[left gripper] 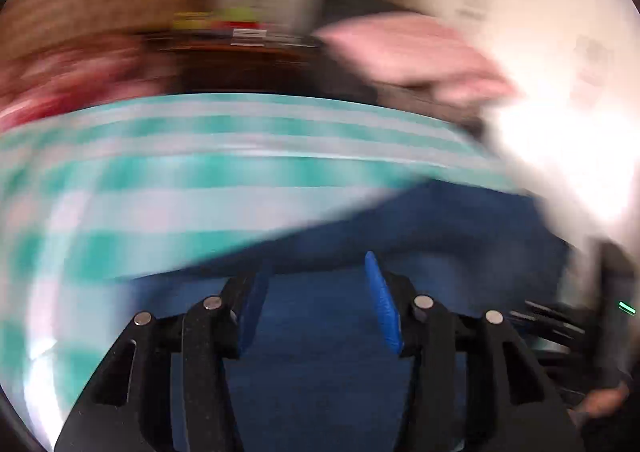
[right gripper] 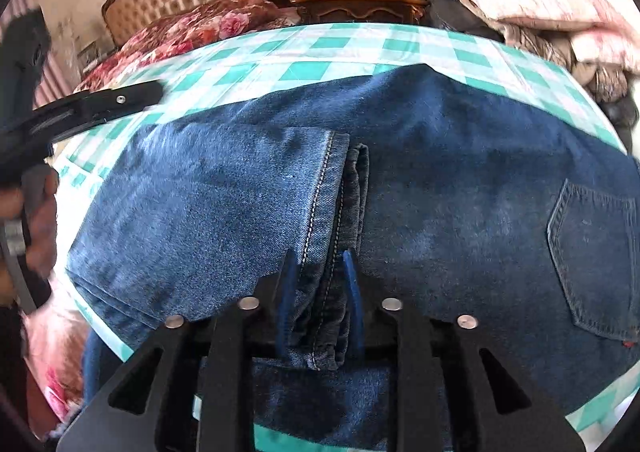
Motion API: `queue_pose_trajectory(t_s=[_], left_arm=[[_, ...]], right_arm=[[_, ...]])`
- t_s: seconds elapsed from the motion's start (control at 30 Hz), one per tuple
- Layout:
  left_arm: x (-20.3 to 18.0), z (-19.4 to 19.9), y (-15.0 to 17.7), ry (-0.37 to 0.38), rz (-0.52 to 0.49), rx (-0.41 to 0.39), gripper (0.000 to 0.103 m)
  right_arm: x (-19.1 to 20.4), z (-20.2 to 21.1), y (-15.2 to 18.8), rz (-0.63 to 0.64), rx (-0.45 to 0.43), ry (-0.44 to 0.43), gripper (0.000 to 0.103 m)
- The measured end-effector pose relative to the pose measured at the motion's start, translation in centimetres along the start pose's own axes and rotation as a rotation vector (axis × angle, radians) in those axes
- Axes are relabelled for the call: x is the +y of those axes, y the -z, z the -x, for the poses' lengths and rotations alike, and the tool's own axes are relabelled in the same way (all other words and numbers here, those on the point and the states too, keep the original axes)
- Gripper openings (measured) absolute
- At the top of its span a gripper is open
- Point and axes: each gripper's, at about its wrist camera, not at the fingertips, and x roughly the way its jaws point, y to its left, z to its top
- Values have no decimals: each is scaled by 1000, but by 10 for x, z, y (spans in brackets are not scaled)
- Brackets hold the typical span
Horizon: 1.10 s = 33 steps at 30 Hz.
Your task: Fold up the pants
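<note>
Folded blue denim pants (right gripper: 440, 155) on teal-checked tabletop (right gripper: 320, 47); hem between right claw (right gripper: 320, 276) pads, parted; left claw (left gripper: 316, 292) open, empty.

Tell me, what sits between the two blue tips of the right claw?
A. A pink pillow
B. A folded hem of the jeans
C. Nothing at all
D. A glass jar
B: in the right wrist view the stitched hem of the jeans lies between the right claw's blue tips.
</note>
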Motion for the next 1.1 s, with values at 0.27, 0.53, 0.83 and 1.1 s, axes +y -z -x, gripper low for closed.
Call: queue_pose_trajectory(t_s=[0.27,0.53,0.83,1.1], left_arm=[[-83,-85,-21,151,-360,247,62],[-97,-140,-15,24,-390,495,26],[-96,-131,-14,-9,-347,406,17],[-49,-34,-6,-37,43,13,52]], right_arm=[[-15,10,8,-81,33,47,66],[-8,4,11,-11,38,95,59],[-5,5,12,10,31,108,55],[-5,5,13,17,31,119,55]])
